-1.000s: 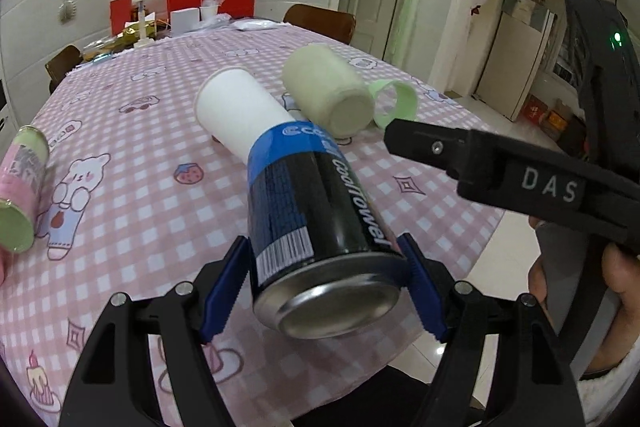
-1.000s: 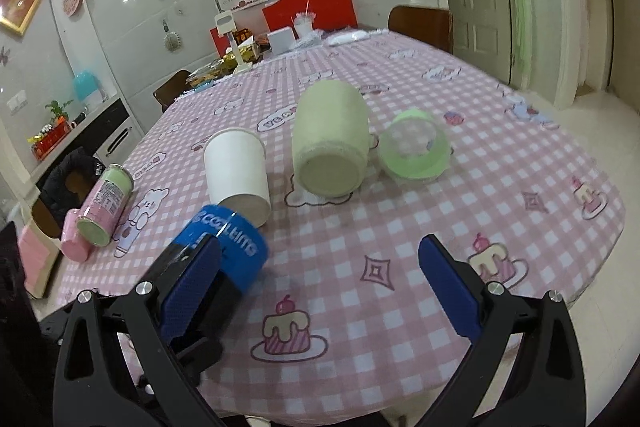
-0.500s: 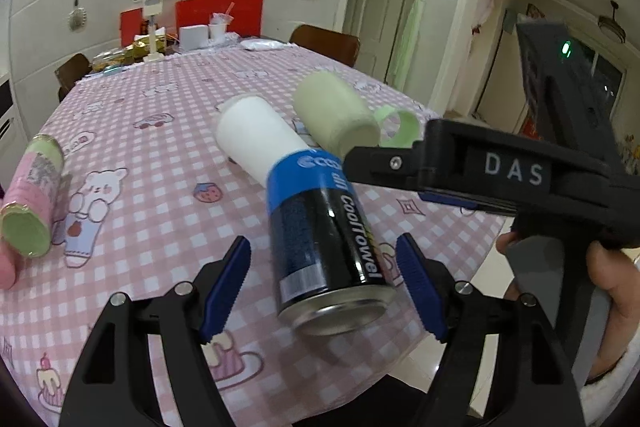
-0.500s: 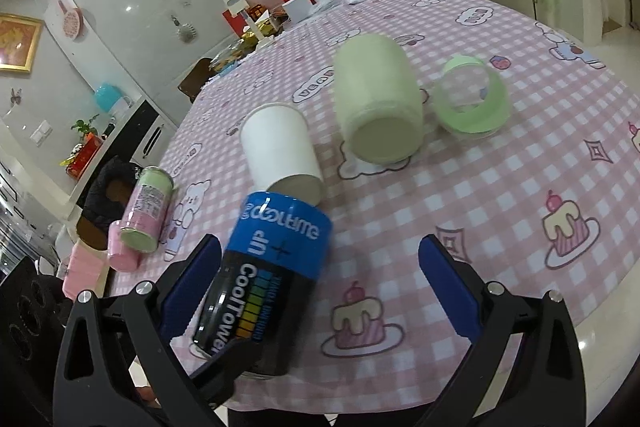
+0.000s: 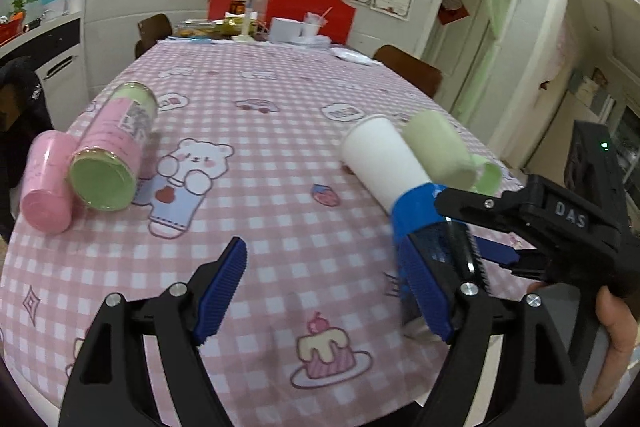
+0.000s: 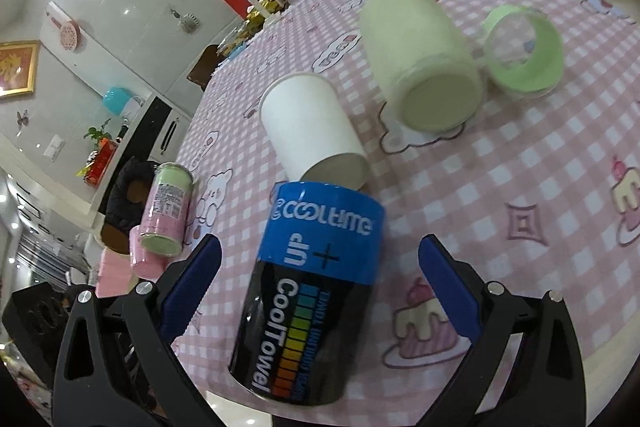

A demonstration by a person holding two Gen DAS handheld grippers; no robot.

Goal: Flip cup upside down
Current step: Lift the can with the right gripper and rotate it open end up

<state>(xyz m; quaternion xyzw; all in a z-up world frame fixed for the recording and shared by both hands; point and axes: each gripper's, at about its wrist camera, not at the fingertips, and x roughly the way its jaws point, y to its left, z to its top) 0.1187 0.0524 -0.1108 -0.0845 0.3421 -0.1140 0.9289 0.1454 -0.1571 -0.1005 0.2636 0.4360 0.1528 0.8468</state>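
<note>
The black-and-blue printed cylindrical cup (image 6: 316,291) stands near the front edge of the pink checked tablecloth (image 5: 280,155), blue band up, lettering inverted, between the right gripper (image 6: 320,283)'s wide-spread fingers, untouched. The left gripper (image 5: 332,287) gapes empty, over bare cloth.

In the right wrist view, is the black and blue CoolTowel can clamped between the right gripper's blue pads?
No: the black and blue CoolTowel can stands between the right gripper, with clear gaps to both blue pads.
</note>
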